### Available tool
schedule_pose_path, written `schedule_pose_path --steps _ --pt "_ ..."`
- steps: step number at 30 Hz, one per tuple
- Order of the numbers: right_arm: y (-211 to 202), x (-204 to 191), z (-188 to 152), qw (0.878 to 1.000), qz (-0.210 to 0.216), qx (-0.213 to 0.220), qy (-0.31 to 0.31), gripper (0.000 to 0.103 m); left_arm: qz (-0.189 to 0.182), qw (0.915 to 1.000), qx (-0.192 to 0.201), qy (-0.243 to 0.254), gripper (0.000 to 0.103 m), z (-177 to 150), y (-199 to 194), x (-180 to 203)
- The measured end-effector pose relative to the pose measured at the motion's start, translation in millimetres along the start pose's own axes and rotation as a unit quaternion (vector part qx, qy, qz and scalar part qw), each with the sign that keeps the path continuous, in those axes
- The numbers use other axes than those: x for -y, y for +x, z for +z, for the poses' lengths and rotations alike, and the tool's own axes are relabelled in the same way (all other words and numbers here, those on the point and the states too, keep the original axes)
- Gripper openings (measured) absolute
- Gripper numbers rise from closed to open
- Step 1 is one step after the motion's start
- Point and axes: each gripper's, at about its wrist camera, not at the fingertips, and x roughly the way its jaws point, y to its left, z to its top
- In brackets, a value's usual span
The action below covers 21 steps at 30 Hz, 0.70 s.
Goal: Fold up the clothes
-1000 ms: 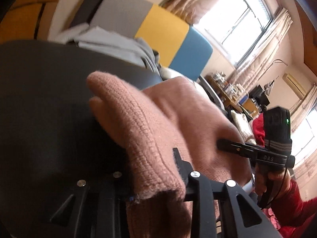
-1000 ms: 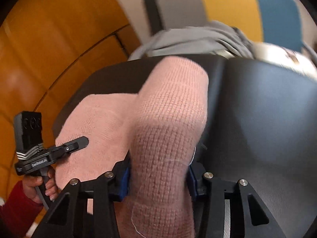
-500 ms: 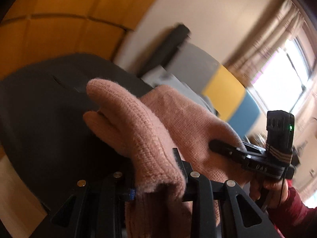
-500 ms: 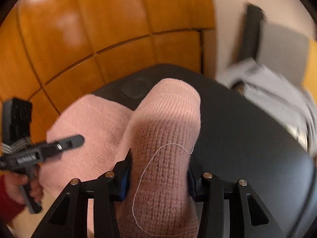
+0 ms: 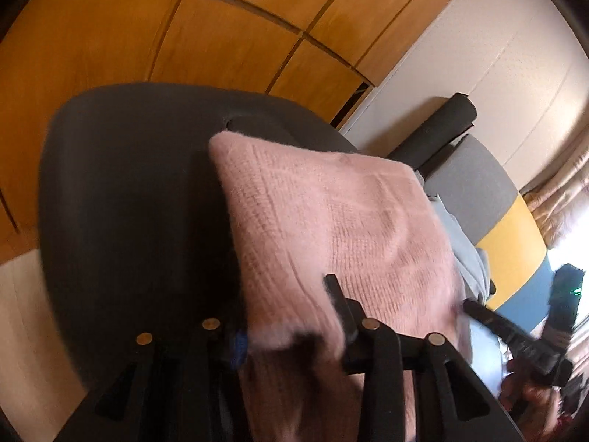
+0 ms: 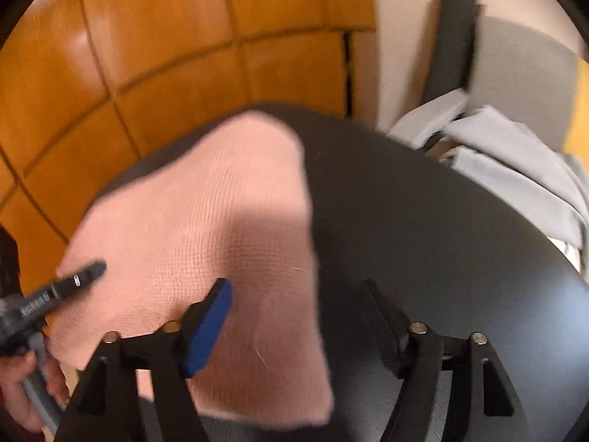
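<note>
A pink knitted garment [image 5: 331,228] [image 6: 206,221] lies folded flat on a dark round table [image 5: 121,191] [image 6: 423,228]. In the left wrist view my left gripper [image 5: 283,302] is at the garment's near edge. Its jaws are opening, and the knit still runs loosely between them. My right gripper [image 6: 296,287] stands open and is opening wider. Its blue-padded finger [image 6: 210,316] hovers over the garment, whose right edge lies between the jaws. Each view shows the other gripper at the side, the left gripper [image 6: 73,283] and the right gripper [image 5: 515,339], each held by a hand.
Grey clothes [image 6: 515,169] [image 5: 464,246] lie piled past the table's far right edge. Behind them stands a grey, yellow and blue seat [image 5: 508,243]. Wooden wall panels [image 5: 184,37] [image 6: 147,55] rise behind the table. A pale floor [image 5: 22,313] shows at the left.
The garment hung bunched in both shut grippers; now it lies spread flat on the table. Both jaws have widened. Both views have swung from the sofa and window towards the wooden wall.
</note>
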Motion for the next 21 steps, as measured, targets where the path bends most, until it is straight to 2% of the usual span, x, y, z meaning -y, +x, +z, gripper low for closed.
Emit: schedule_pose_path --steps 1,4,5,7,10,12,14,15,16,17,21 --pt "-13.9 3.6 -3.6 1.0 0.007 0.012 0.008 0.05 0.007 0.9998 0.019 0.009 0.035 -4.5 -13.1 5.8" --pt "-43.6 -8.4 -17.4 0.999 0.026 0.032 -0.014 0.042 0.025 0.9953 0.081 0.047 0.033 -19.2 -52.5 29.8" --pt "-41.6 -19.7 -18.1 0.999 0.031 0.028 -0.027 0.04 0.023 0.994 0.083 0.067 0.033 -22.4 -54.2 40.0" --pt "-32.3 -37.4 -26.8 0.998 0.034 0.002 -0.052 0.028 0.019 0.9909 0.078 0.108 0.033 -28.3 -53.3 60.2" --pt "-10.6 -53.2 -37.6 0.996 0.025 -0.044 -0.068 0.027 0.033 0.9844 0.033 0.169 0.034 -41.5 -31.3 78.9" --pt "7.5 -51.3 -43.4 0.996 -0.002 -0.074 -0.055 0.027 0.067 0.9814 -0.02 0.179 0.034 -53.8 -12.5 78.1" --pt "3.2 -50.6 -49.2 0.997 -0.014 -0.057 -0.048 0.03 0.075 0.9825 -0.018 0.17 0.034 -58.6 -16.7 78.3" --pt "-0.4 -50.9 -52.3 0.998 -0.02 -0.049 -0.046 0.042 0.079 0.9832 -0.015 0.164 0.034 -60.7 -20.0 78.6" --pt "-8.0 -52.7 -56.4 0.998 -0.026 -0.04 -0.048 0.063 0.085 0.9822 -0.009 0.167 0.034 -63.7 -27.4 78.9" --pt "-18.1 -55.4 -62.7 0.998 -0.032 -0.027 -0.052 0.071 0.094 0.98 -0.003 0.175 0.034 -69.0 -35.5 83.1" --pt "-52.7 -63.8 -97.9 0.997 -0.036 0.019 -0.066 0.072 0.14 0.9713 0.009 0.192 0.035 -97.1 -57.2 105.8"
